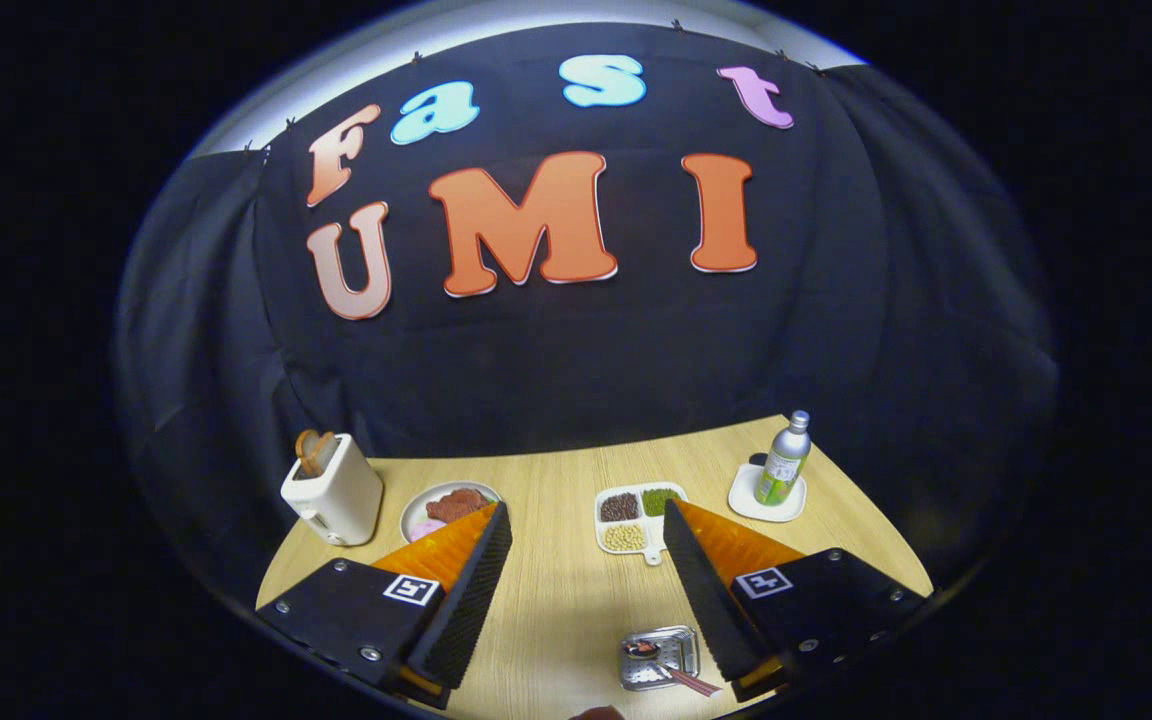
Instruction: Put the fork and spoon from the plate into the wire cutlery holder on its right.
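Two fingers are standing wide apart on your gripper (pixel 586 590), spread and gripping nothing, black pads facing each other over bare wooden table (pixel 556 600) at lower centre of the frame. Each finger mount is carrying a square black-and-white marker tag; no words on them.

Low in the frame, just inside the right finger and near its base, a small metal tray-like plate (pixel 658 660) is lying, with a spoon (pixel 648 650) on it, dark bits in its bowl. A reddish handle is sticking out toward the lower right; whether that's the spoon's or the fork's, I can't tell. No separate fork or wire holder can be made out from here.

You're hovering high and aimed well past the plate, so my read is you're only starting the approach. Tip down and pull back so the plate sits between the fingers, line the pads across a handle, not along it, then close on the handle's middle. Risk: thin cutlery sliding off the flat metal.

Further out, beyond the fingertips: a white divided dish (pixel 639 516) with beans in three compartments, centre frame; a plate of food (pixel 448 507) behind the left fingertip; a white toaster (pixel 332 488) with bread in it at left; a metal bottle (pixel 784 462) on a white coaster (pixel 766 497) at right. Bottle's green label is too small to read.
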Demonstrator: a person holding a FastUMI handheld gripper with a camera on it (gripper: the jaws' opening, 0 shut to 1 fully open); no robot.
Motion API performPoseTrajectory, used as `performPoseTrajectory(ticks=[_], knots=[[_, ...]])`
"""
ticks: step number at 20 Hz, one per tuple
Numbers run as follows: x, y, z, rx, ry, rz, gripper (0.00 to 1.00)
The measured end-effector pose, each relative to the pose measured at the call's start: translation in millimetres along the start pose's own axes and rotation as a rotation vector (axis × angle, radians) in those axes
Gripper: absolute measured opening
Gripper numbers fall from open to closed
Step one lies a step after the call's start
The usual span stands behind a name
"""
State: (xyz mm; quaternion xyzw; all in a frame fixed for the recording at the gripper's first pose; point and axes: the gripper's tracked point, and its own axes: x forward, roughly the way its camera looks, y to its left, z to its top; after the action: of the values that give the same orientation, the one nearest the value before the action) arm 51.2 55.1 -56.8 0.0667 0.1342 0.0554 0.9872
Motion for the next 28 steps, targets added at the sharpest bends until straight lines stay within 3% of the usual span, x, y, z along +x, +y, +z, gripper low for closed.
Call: performPoseTrajectory(ticks=[4,8,18,28], knots=[[-10,24,33,-0.063,-0.145,-0.001,0.91],[-18,57,42,-0.135,-0.207,0.036,0.92],[-17,141,0,-0.155,-0.149,0.168,0.92],[1,207,-124,-0.209,0.13,0.282,0.92]])
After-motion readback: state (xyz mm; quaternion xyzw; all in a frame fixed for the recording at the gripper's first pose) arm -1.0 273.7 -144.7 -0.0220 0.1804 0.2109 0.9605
